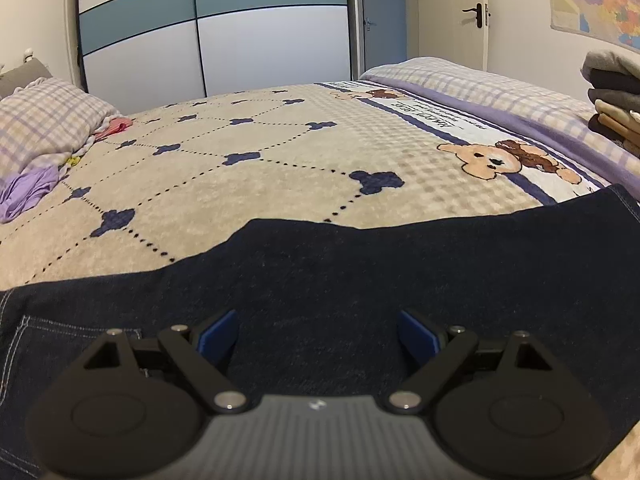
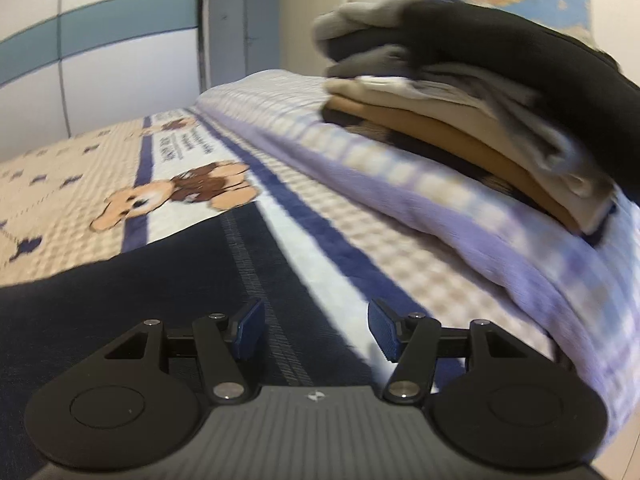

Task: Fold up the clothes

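Note:
A dark blue denim garment [image 1: 360, 280] lies flat across the near part of the bed, with pale stitching at its left end. My left gripper [image 1: 318, 338] hovers low over its middle, open, nothing between its blue pads. In the right wrist view the same denim garment [image 2: 140, 300] ends in a stitched hem running toward me. My right gripper [image 2: 316, 330] is open right above that hem edge, its jaws wide apart and empty. This view is motion-blurred.
The bed wears a beige blanket [image 1: 248, 184] with navy clovers and bear pictures. A stack of folded clothes [image 2: 460, 92] sits on a lilac checked quilt [image 2: 440, 216] at the right. A checked pillow [image 1: 44, 120] and a purple cloth [image 1: 28, 192] lie far left.

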A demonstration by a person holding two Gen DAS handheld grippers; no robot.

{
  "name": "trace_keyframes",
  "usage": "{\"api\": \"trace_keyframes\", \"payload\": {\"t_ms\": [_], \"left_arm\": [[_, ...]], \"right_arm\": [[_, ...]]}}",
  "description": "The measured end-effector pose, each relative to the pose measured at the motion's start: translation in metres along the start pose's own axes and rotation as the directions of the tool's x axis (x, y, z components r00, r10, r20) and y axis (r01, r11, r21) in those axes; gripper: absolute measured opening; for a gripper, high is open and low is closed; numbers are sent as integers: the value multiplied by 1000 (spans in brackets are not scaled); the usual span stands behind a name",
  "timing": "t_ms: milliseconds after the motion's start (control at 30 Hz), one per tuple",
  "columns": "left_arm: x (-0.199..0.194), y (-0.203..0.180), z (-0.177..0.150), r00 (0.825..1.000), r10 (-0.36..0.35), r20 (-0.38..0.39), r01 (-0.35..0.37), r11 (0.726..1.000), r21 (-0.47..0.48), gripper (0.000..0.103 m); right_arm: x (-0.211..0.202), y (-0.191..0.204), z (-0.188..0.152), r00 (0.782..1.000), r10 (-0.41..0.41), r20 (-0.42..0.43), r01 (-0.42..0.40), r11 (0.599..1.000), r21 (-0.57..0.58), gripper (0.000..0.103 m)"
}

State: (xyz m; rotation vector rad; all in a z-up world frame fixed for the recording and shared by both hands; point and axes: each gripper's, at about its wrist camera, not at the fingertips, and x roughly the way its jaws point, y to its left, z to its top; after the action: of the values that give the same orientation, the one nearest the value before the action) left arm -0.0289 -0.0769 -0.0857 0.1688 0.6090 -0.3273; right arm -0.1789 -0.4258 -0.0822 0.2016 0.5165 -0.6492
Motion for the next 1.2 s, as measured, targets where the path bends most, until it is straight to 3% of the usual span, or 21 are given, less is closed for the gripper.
{"api": "trace_keyframes", "payload": {"t_ms": [67,233,300,467,533,700,800,967,1000,1200], "left_arm": [[0,0,0,1000,2,-1,-2,1000,-4,89],[0,1,2,1000,3,-4,-3,1000,-28,89],[0,2,2,1000,2,-6,-2,999,-36,89],[-3,5,1,1000,0,-9,-1,999,-40,89],[-4,7,0,1000,1,-8,-1,999,-41,89],[-6,13,0,1000,2,-10,-3,998,-57,89],[-7,16,0,1000,0,-11,0,997,-75,89],[-9,19,1,1000,-13,-13,12,994,-113,89],[-10,20,1,1000,-16,-12,15,992,-122,89],[-19,24,4,995,-94,11,95,979,-182,89]], "right_arm": [[-6,-17,-1,1000,-3,4,3,999,49,60],[-8,-54,-10,994,96,-53,-78,957,278,60],[-8,-68,-14,988,139,-69,-104,924,368,60],[3,-83,-24,950,301,-81,-201,791,578,60],[6,-82,-28,940,329,-89,-207,758,619,60],[8,-73,-31,931,352,-100,-214,744,633,60],[5,-65,-34,933,343,-106,-208,759,617,56],[-7,-42,-36,966,241,-92,-164,850,500,41],[-9,-38,-34,967,243,-79,-176,859,481,36],[-34,-13,-12,972,231,46,-234,923,307,28]]}}
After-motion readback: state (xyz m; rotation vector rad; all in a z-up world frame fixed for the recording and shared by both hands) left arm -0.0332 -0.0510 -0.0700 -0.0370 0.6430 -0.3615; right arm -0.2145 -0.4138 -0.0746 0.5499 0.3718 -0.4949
